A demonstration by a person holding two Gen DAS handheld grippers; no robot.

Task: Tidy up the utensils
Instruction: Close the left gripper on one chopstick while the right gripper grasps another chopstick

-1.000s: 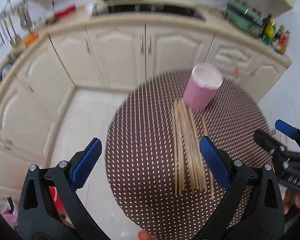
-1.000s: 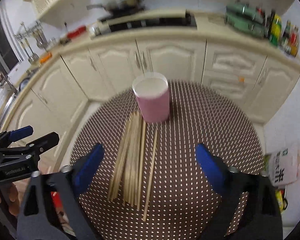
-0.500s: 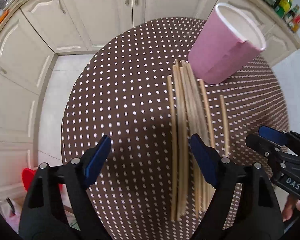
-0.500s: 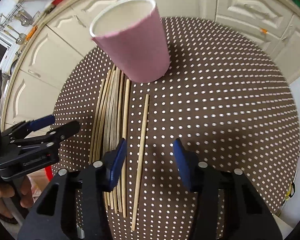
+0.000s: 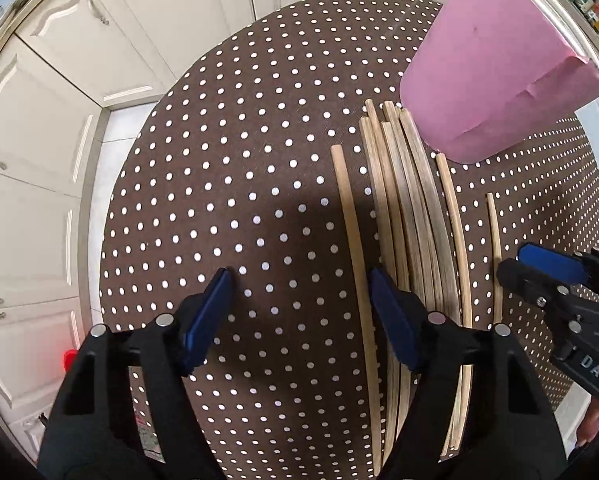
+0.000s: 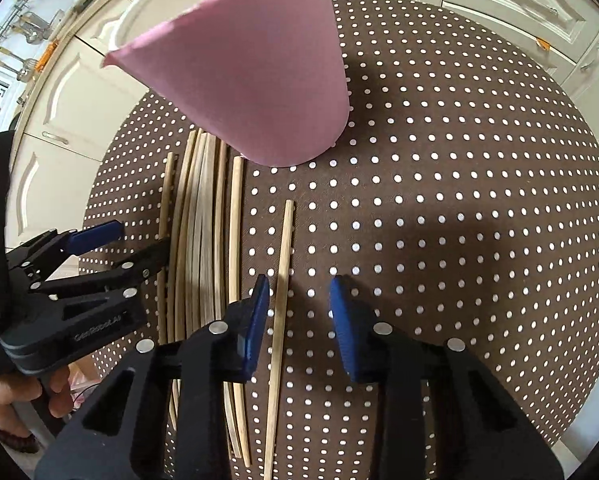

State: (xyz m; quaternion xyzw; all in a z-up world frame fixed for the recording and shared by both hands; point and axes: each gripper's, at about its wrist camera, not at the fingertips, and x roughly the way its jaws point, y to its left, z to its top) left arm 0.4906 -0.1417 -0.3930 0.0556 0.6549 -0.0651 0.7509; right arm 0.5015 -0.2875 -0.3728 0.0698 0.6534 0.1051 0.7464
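Several wooden chopsticks (image 5: 407,216) lie side by side on the brown dotted tablecloth (image 5: 235,184), their far ends at a pink cup (image 5: 495,64). My left gripper (image 5: 299,300) is open low over the cloth, the leftmost chopstick (image 5: 353,240) between its fingers. My right gripper (image 6: 299,304) is open, straddling a single chopstick (image 6: 281,292) that lies apart to the right of the bundle (image 6: 203,240). The pink cup (image 6: 251,72) stands upright beyond them. Each gripper shows in the other's view: the right one (image 5: 539,268), the left one (image 6: 127,248).
The round table (image 6: 459,208) stands by cream kitchen cabinets (image 5: 51,128) that wrap around the back and left. A counter with utensils (image 6: 23,40) is at the far left. The floor (image 5: 99,184) lies beyond the table's left edge.
Both grippers have come down and forward toward the chopsticks. The right gripper's fingers have narrowed around the single chopstick. The left gripper now straddles the leftmost chopstick.
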